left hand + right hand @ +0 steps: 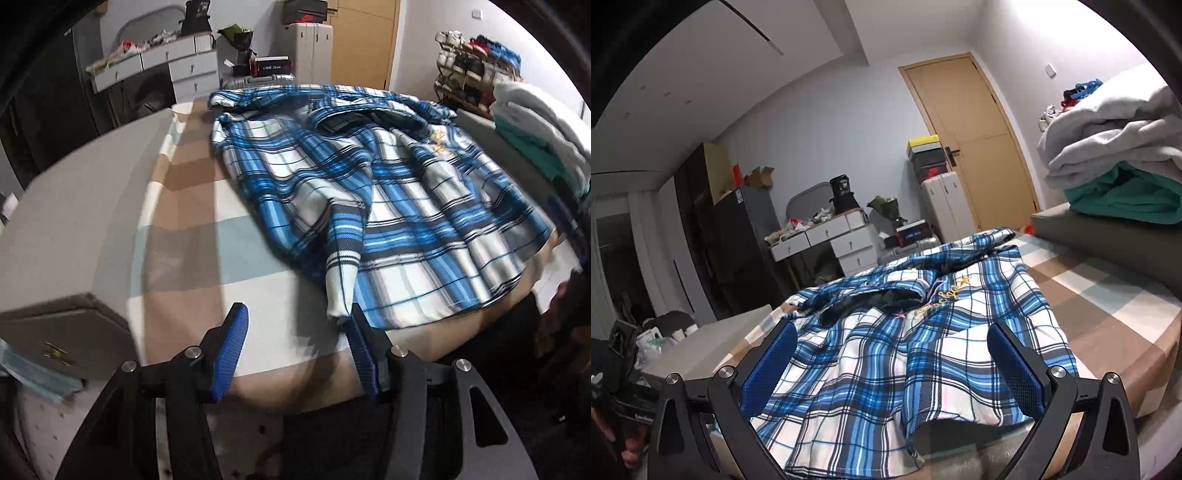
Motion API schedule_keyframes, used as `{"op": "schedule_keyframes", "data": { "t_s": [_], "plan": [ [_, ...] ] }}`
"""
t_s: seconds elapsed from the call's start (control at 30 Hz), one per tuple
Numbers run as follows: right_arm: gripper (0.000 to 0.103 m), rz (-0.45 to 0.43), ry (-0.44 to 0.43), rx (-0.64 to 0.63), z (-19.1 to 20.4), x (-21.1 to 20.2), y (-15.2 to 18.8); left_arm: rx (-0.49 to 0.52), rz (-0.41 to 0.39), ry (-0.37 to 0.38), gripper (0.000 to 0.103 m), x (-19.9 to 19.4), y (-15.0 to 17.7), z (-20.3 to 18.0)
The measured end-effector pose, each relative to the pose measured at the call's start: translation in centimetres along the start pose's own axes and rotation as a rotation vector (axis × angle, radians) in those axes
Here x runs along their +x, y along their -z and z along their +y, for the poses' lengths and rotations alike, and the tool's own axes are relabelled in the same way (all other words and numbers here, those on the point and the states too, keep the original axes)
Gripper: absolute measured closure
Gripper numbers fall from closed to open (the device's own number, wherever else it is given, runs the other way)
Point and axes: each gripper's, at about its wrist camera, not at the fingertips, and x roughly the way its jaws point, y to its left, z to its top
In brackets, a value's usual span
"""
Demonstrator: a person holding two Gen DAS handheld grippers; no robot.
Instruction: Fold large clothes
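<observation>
A large blue, white and black plaid shirt (388, 192) lies spread on the bed, collar toward the far end. One sleeve (343, 258) is folded down over the shirt's body. Its cuff ends right beside the right finger of my left gripper (297, 314), which is open with nothing between the pads. In the right wrist view the same shirt (871, 354) lies under my right gripper (892, 328). That gripper stands wide open just above the cloth, with a sleeve cuff (942, 413) lying between its fingers and the pads clear of it.
The bed has a tan, white and pale blue checked sheet (207, 229). A stack of folded grey and green clothes (1115, 162) sits on a grey ledge at the right. A grey padded panel (74, 221) borders the left. Dresser (827, 240), suitcase and door stand beyond.
</observation>
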Motion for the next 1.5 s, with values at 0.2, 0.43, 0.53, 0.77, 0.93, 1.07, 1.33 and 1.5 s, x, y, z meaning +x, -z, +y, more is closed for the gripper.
{"op": "schedule_keyframes", "data": {
  "t_s": [0.2, 0.43, 0.53, 0.77, 0.93, 1.07, 1.33, 1.5],
  "plan": [
    [0.000, 0.007, 0.003, 0.016, -0.1, 0.1, 0.0, -0.012, -0.006, -0.011, 0.055, -0.6, 0.5, 0.8],
    [0.000, 0.005, 0.006, 0.008, 0.1, 0.0, 0.0, -0.025, -0.011, 0.025, 0.055, 0.8, -0.3, -0.8],
    [0.000, 0.000, 0.007, 0.011, 0.0, 0.0, 0.0, 0.030, -0.031, 0.009, 0.055, 0.8, -1.0, -2.5],
    [0.000, 0.003, 0.014, 0.025, -0.2, 0.0, 0.0, 0.061, -0.016, -0.018, 0.066, 1.7, -2.3, -3.7],
    [0.000, 0.003, 0.017, 0.028, -0.2, 0.0, 0.0, 0.004, 0.016, -0.064, 0.101, 1.4, -1.8, -2.0],
    [0.000, 0.009, 0.021, 0.028, -0.2, 0.0, 0.1, 0.034, -0.039, -0.164, 0.102, -1.1, -1.3, -2.2],
    [0.000, 0.037, -0.003, 0.033, -0.1, 0.4, 0.0, 0.148, -0.022, -0.282, 0.102, -0.2, 1.6, -3.8],
    [0.000, 0.226, -0.274, -0.104, 4.9, 2.0, -0.8, 0.085, -0.082, -0.218, 0.102, -1.6, 0.7, -3.0]
  ]
}}
